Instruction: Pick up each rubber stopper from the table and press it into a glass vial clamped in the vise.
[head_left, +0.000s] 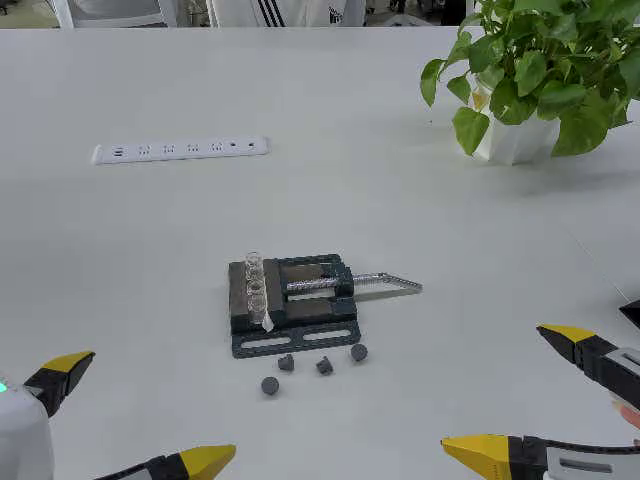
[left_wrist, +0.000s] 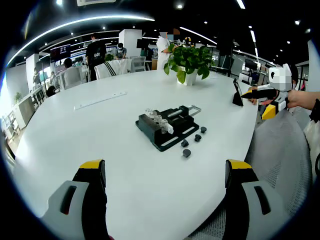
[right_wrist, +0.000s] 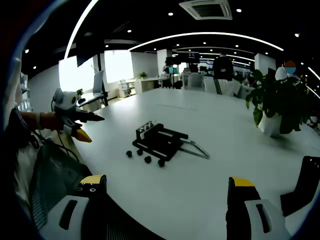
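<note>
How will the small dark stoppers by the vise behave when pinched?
Likely light and slightly squashy: the stoppers are small rubber plugs. They look round, so a nudge may roll them. Loose on the table, they may skid.

The person stands with a tool in each hand, both held low and close to the body. The left hand-held gripper (head_left: 140, 410) has its black jaws with yellow tips spread wide, with nothing between them. The right hand-held gripper (head_left: 515, 392) is just as wide apart and just as empty. The two tools are well apart from each other, one on each side, and both point forward and slightly inward. The right hand (left_wrist: 299, 98) wraps the rear of its tool. The left forearm (right_wrist: 31, 120) reaches out level behind the other tool.
</note>
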